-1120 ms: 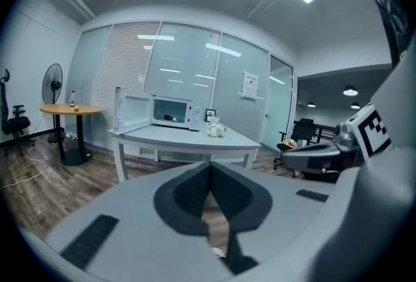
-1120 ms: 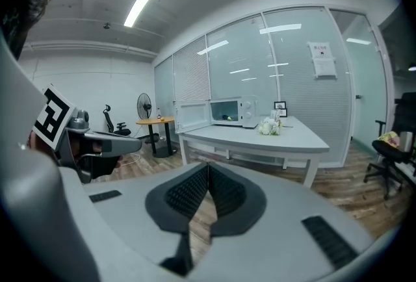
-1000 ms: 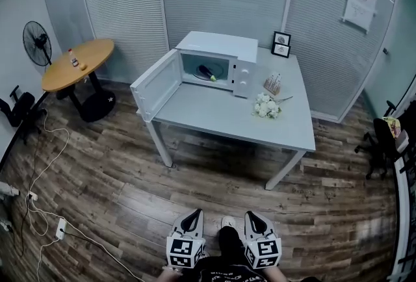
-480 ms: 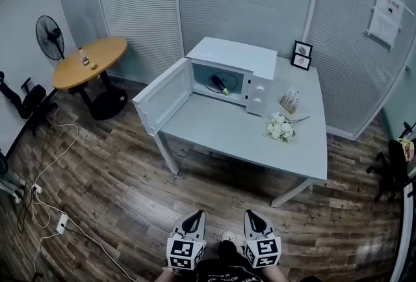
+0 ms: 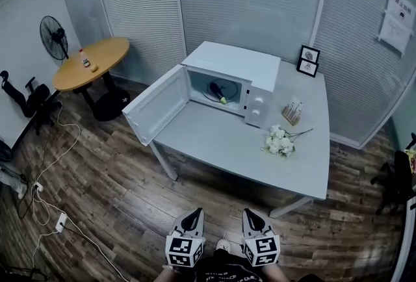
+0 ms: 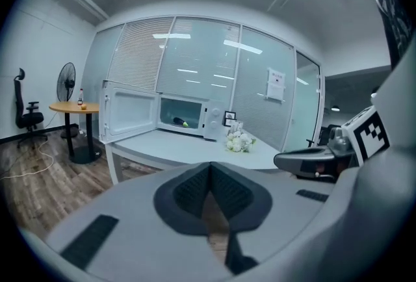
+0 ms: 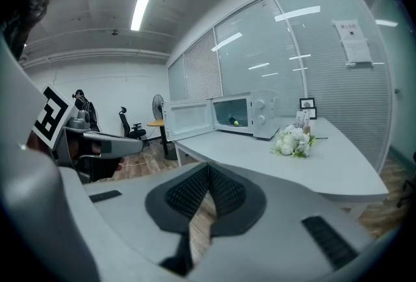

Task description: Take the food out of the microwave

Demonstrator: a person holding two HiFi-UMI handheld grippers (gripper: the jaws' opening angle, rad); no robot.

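A white microwave (image 5: 234,76) stands on the grey table (image 5: 214,141) with its door (image 5: 155,105) swung wide open to the left. Inside lies the food (image 5: 218,90), a dark long item with a green end. It also shows small in the left gripper view as the food (image 6: 181,122) and in the right gripper view as the food (image 7: 233,122). My left gripper (image 5: 193,215) and right gripper (image 5: 250,214) hang side by side at the bottom of the head view, over the wooden floor, well short of the table. Both are shut and hold nothing: left gripper (image 6: 209,170), right gripper (image 7: 208,173).
White flowers (image 5: 278,141), a small holder (image 5: 292,112) and two photo frames (image 5: 308,60) sit on the table right of the microwave. A round wooden table (image 5: 91,63), a fan (image 5: 53,35), office chairs and floor cables (image 5: 55,164) are at the left.
The whole view has shifted: the table and microwave sit larger and more central, so I have come nearer. Both grippers keep their place at the bottom, still shut.
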